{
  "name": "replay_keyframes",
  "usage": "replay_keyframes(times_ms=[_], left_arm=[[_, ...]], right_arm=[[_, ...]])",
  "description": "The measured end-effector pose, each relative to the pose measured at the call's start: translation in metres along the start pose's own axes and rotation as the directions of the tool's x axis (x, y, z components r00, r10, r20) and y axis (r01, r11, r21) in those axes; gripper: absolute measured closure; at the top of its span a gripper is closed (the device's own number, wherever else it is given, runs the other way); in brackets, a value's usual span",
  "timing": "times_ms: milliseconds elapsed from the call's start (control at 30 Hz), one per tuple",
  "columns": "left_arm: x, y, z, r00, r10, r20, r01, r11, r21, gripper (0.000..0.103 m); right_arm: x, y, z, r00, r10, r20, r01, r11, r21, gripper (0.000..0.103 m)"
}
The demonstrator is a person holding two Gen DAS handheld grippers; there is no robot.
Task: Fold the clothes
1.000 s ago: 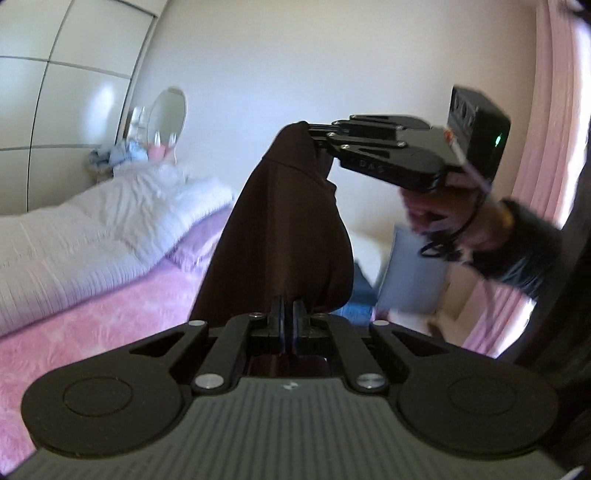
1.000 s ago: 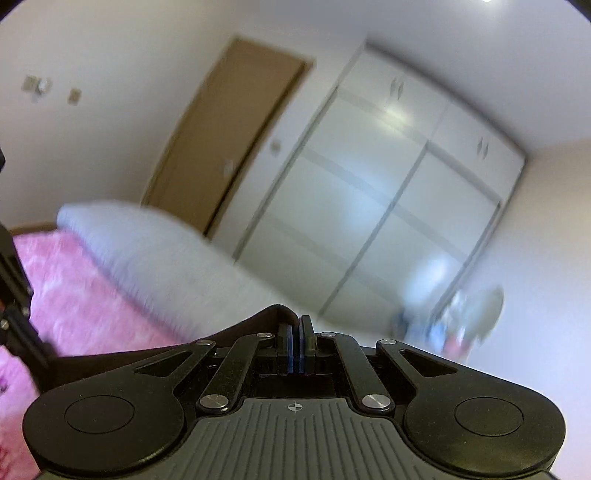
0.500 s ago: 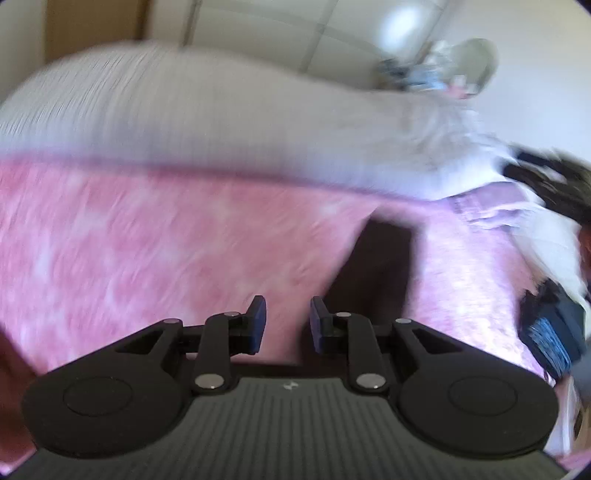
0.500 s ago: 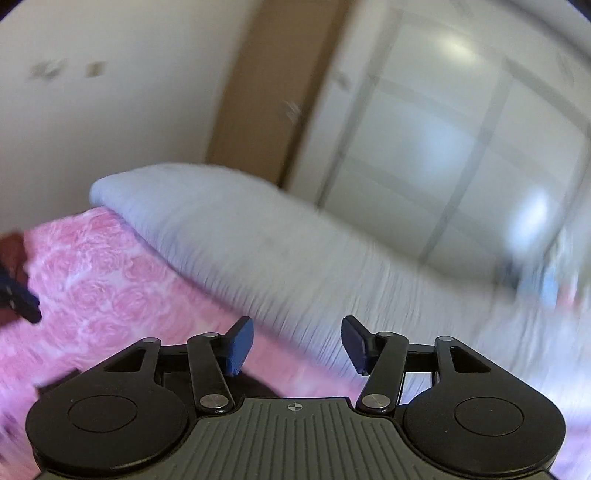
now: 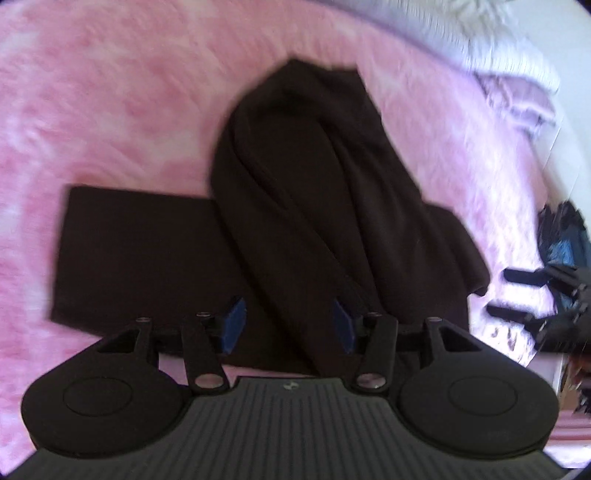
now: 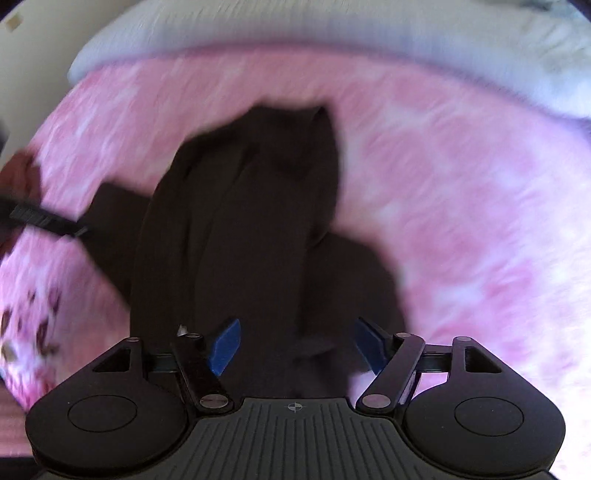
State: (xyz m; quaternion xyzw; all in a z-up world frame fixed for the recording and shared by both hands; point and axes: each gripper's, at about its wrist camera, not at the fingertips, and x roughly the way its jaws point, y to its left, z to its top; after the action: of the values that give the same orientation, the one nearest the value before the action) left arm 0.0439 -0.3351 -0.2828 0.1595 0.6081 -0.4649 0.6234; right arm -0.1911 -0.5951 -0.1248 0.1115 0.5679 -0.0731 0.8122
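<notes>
A dark brown garment (image 5: 295,192) lies on the pink bedspread (image 5: 110,110). A flat part spreads left and right, and a bunched, folded length lies over it, running away from me. My left gripper (image 5: 288,325) is open and empty just above the garment's near edge. My right gripper (image 6: 295,345) is open and empty over the same garment (image 6: 251,229). The right gripper's fingers (image 5: 517,295) also show at the right edge of the left wrist view. Both views are blurred by motion.
A white duvet (image 6: 332,26) lies along the far side of the bed. A lilac pillow (image 5: 517,96) sits at the upper right. Dark blue clothing (image 5: 565,236) lies off the bed's right edge. The left gripper's finger (image 6: 44,219) shows at the left.
Both grippers held the garment up in the air, shut on it. They have opened, the garment has dropped onto the bed, and both cameras have tilted down toward it.
</notes>
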Motion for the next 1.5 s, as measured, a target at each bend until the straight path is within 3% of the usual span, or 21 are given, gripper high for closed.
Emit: replay_keyframes(times_ms=[133, 200, 267, 333, 367, 533, 667, 800, 867, 933, 1000, 1067, 1133, 1167, 1200, 1267, 1333, 1400, 1433, 1467, 1500], left_arm=[[0.016, -0.031, 0.0, 0.998, 0.065, 0.009, -0.066, 0.993, 0.1, 0.054], [0.018, -0.041, -0.003, 0.995, 0.092, 0.029, -0.095, 0.991, 0.093, 0.042], [0.021, -0.047, -0.008, 0.993, 0.115, 0.027, -0.117, 0.991, 0.066, 0.039], [0.023, -0.054, -0.013, 0.989, 0.149, 0.015, -0.149, 0.988, 0.048, 0.04], [0.023, -0.058, -0.012, 0.988, 0.156, 0.015, -0.157, 0.987, 0.046, 0.04], [0.016, -0.088, 0.005, 0.985, 0.156, 0.073, -0.163, 0.982, 0.094, 0.04], [0.012, -0.119, 0.029, 0.975, 0.165, 0.145, -0.198, 0.949, 0.247, 0.04], [0.019, -0.148, 0.049, 0.949, 0.212, 0.233, -0.301, 0.827, 0.474, 0.04], [0.024, -0.154, 0.061, 0.938, 0.222, 0.266, -0.336, 0.766, 0.548, 0.04], [0.024, -0.156, 0.075, 0.934, 0.21, 0.288, -0.345, 0.732, 0.587, 0.04], [0.025, -0.153, 0.092, 0.926, 0.206, 0.316, -0.361, 0.726, 0.585, 0.04], [0.023, -0.146, 0.11, 0.927, 0.182, 0.329, -0.345, 0.759, 0.552, 0.048], [0.019, -0.13, 0.128, 0.93, 0.155, 0.333, -0.31, 0.818, 0.484, 0.094], [0.016, -0.121, 0.135, 0.923, 0.164, 0.348, -0.314, 0.844, 0.434, 0.099], [0.011, -0.11, 0.141, 0.912, 0.177, 0.371, -0.322, 0.87, 0.375, 0.101], [-0.005, -0.079, 0.148, 0.882, 0.218, 0.417, -0.335, 0.913, 0.233, 0.102], [-0.021, -0.046, 0.151, 0.86, 0.282, 0.426, -0.357, 0.928, 0.107, 0.103], [-0.033, -0.018, 0.147, 0.861, 0.304, 0.408, -0.353, 0.934, 0.048, 0.1], [-0.035, -0.009, 0.142, 0.871, 0.3, 0.39, -0.344, 0.938, 0.045, 0.098], [-0.035, -0.005, 0.137, 0.883, 0.285, 0.372, -0.33, 0.942, 0.061, 0.088], [-0.031, -0.006, 0.132, 0.898, 0.26, 0.354, -0.311, 0.946, 0.092, 0.07]], right_arm=[[0.044, 0.013, -0.02, 0.997, 0.02, -0.076, -0.026, 0.996, -0.08, 0.036], [0.041, 0.006, -0.023, 0.996, 0.05, -0.073, -0.055, 0.996, -0.076, 0.077], [0.015, -0.012, -0.018, 0.994, 0.098, -0.044, -0.1, 0.994, -0.044, 0.088], [-0.021, -0.037, -0.009, 0.994, 0.103, 0.024, -0.103, 0.995, -0.009, 0.09], [-0.041, -0.052, -0.002, 0.994, 0.089, 0.065, -0.09, 0.996, 0.009, 0.1], [-0.124, -0.128, 0.03, 0.964, -0.052, 0.261, 0.027, 0.995, 0.098, 0.1], [-0.162, -0.159, 0.04, 0.92, -0.136, 0.368, 0.084, 0.985, 0.153, 0.1], [-0.171, -0.155, 0.073, 0.898, -0.12, 0.424, 0.087, 0.992, 0.096, 0.1], [-0.172, -0.142, 0.096, 0.887, -0.062, 0.457, 0.062, 0.998, 0.017, 0.1], [-0.175, -0.114, 0.122, 0.866, 0.03, 0.498, 0.018, 0.996, -0.09, 0.1], [-0.179, -0.087, 0.144, 0.832, 0.122, 0.541, -0.019, 0.981, -0.191, 0.1], [-0.183, -0.061, 0.162, 0.788, 0.229, 0.572, -0.073, 0.957, -0.282, 0.099], [-0.185, -0.047, 0.172, 0.753, 0.302, 0.585, -0.105, 0.932, -0.346, 0.094], [-0.184, -0.044, 0.171, 0.75, 0.285, 0.597, -0.075, 0.933, -0.352, 0.071], [-0.183, -0.042, 0.167, 0.752, 0.25, 0.61, -0.031, 0.938, -0.345, 0.036], [-0.169, -0.051, 0.153, 0.773, 0.17, 0.611, 0.02, 0.956, -0.292, 0.017], [-0.144, -0.07, 0.129, 0.831, 0.111, 0.546, 0.009, 0.977, -0.213, 0.017], [-0.116, -0.09, 0.101, 0.894, 0.07, 0.443, -0.014, 0.992, -0.129, 0.017], [-0.1, -0.098, 0.081, 0.925, 0.059, 0.375, -0.027, 0.996, -0.09, 0.017], [-0.083, -0.105, 0.062, 0.952, 0.056, 0.302, -0.04, 0.997, -0.06, 0.017], [-0.066, -0.107, 0.042, 0.972, 0.06, 0.226, -0.052, 0.998, -0.045, 0.017]])
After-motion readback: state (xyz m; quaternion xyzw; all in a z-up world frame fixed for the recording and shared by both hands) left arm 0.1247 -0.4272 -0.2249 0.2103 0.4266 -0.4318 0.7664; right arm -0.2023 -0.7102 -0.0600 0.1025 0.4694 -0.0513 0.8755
